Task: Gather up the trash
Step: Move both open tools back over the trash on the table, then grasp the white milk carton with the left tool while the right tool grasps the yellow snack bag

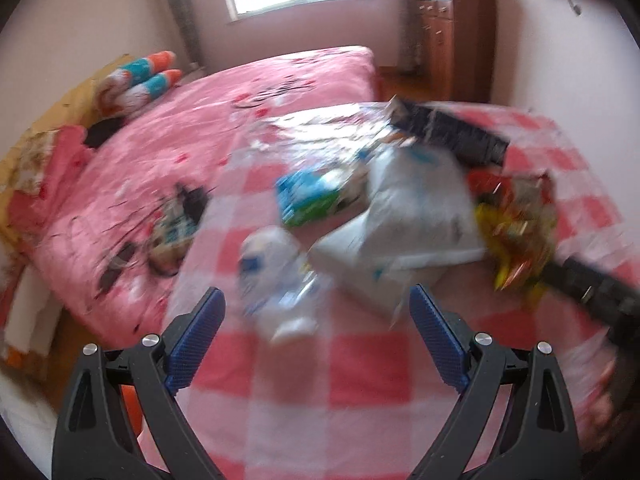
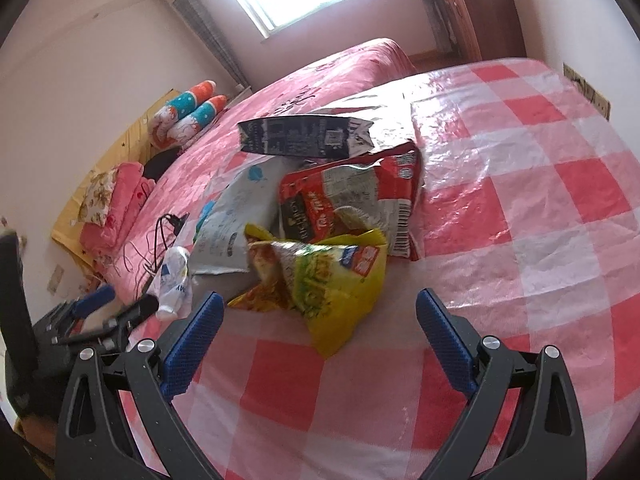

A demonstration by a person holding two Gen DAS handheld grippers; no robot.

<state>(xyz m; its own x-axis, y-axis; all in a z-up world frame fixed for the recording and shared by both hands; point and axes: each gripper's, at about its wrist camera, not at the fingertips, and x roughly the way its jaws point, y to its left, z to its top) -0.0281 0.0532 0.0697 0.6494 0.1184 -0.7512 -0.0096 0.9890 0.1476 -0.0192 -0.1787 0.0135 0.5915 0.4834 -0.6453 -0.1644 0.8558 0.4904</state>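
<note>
Far left in the right wrist view: pink bed (image 2: pixel 280 96) with rolled pillows (image 2: pixel 188 116) near the headboard, black cable (image 2: pixel 160 236) trailing over its edge. Next over, on the red-and-white checked bench (image 2: pixel 540 208): crumpled white plastic wrapper (image 2: pixel 174 280) at the bench's left edge, then a grey-white pouch (image 2: pixel 236 216) lying flat. Leaning across the pile's top, a black carton (image 2: pixel 304 136), flattened, on its side. Below it a red snack bag (image 2: pixel 352 200), torn open, touching the yellow snack bag (image 2: pixel 332 280) slumped in front of it. Yellow bag nearest the right tongs (image 2: pixel 318 320), just ahead of the blue pads (image 2: pixel 196 336); tongs spread wide, gripping nothing. Right of the pile, bare checked cloth.

Left wrist view heavily blurred. Left tongs (image 1: pixel 318 320) also spread wide, nothing between the pads (image 1: pixel 436 336). White wrapper (image 1: pixel 276 280) just ahead of the tips, a blue-green packet (image 1: pixel 308 196) behind it, grey-white pouch (image 1: pixel 412 216) centre, black carton (image 1: pixel 452 132) behind, yellow bag (image 1: pixel 516 240) at right. Contact between left tongs and wrapper: cannot tell through the blur.
</note>
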